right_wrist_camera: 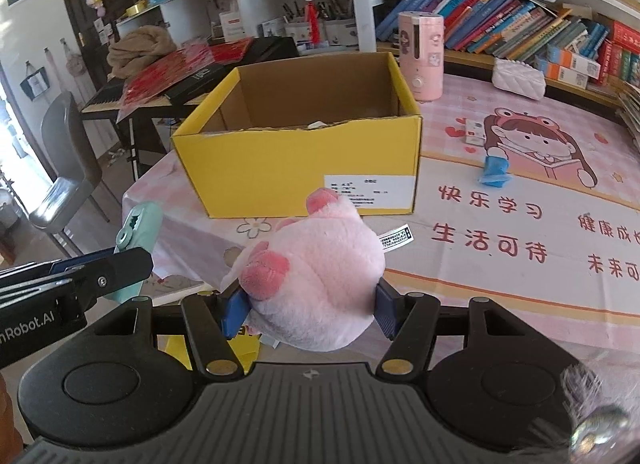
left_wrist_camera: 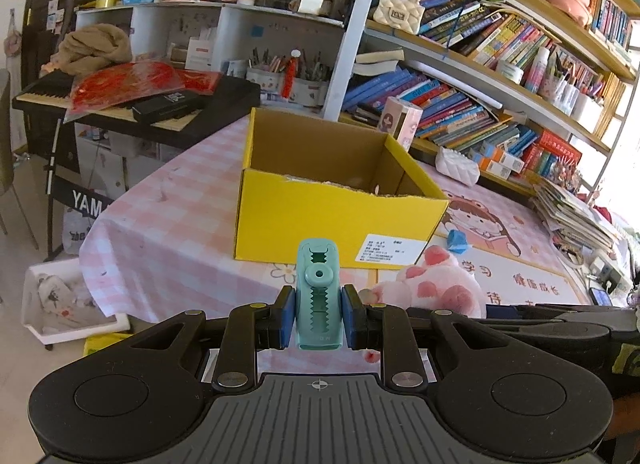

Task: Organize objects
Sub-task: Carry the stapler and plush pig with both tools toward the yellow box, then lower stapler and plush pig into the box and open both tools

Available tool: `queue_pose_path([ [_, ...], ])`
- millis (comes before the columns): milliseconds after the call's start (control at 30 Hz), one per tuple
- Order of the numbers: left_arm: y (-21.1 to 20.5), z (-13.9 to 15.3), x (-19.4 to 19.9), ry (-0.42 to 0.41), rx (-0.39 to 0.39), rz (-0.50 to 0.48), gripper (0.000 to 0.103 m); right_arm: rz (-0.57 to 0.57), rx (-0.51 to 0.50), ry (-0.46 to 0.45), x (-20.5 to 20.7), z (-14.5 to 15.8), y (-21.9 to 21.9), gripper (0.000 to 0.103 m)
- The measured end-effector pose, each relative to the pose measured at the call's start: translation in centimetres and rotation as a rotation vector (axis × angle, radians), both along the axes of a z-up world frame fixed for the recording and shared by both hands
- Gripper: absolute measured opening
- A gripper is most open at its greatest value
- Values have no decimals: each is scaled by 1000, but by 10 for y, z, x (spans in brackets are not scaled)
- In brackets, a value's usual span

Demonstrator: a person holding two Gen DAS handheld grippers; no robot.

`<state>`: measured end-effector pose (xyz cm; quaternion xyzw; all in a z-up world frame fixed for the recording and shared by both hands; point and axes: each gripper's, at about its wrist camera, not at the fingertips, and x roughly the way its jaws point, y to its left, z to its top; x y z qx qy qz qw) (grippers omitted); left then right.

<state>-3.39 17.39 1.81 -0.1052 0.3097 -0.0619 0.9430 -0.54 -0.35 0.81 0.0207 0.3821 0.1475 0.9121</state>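
Observation:
My left gripper (left_wrist_camera: pixel 319 314) is shut on a teal toothed clip (left_wrist_camera: pixel 318 292), held upright in front of the yellow cardboard box (left_wrist_camera: pixel 320 220). The same clip (right_wrist_camera: pixel 138 234) and left gripper show at the left edge of the right wrist view. My right gripper (right_wrist_camera: pixel 310 310) is shut on a pink plush toy (right_wrist_camera: pixel 320 276) with darker pink paws, held above the table short of the open box (right_wrist_camera: pixel 296 180). The plush (left_wrist_camera: pixel 436 288) also shows right of the clip in the left wrist view. The box floor is mostly hidden behind its front wall.
A small blue packet (right_wrist_camera: pixel 494 171) and a small white box (right_wrist_camera: pixel 475 132) lie on the pink printed tablecloth (right_wrist_camera: pixel 500 232). A pink cylinder appliance (right_wrist_camera: pixel 421 54) and white quilted pouch (right_wrist_camera: pixel 518 78) stand behind. Bookshelves (left_wrist_camera: pixel 500 64) line the back; a keyboard (left_wrist_camera: pixel 120 104) and chair (right_wrist_camera: pixel 68 168) stand left.

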Motion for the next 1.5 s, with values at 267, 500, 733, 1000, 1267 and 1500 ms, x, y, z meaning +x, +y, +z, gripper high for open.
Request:
queue_pose_path([
  [267, -7, 22, 15, -73, 3, -31, 23, -5, -4, -103, 4, 20, -7, 60],
  [500, -9, 42, 49, -133, 10, -17, 23, -47, -1, -252, 29, 51, -14, 60],
  [733, -7, 46, 94, -144, 27, 15, 23, -48, 15, -320, 82, 68, -16, 60],
  [1000, -16, 31, 150, -90, 69, 40, 23, -5, 21, -341, 151, 70, -10, 60],
  [1267, -30, 10, 189, 16, 145, 19, 23, 63, 23, -333, 192, 61, -5, 60],
  [1500, -36, -3, 206, 86, 167, 17, 23, 151, 17, -276, 215, 41, 6, 60],
])
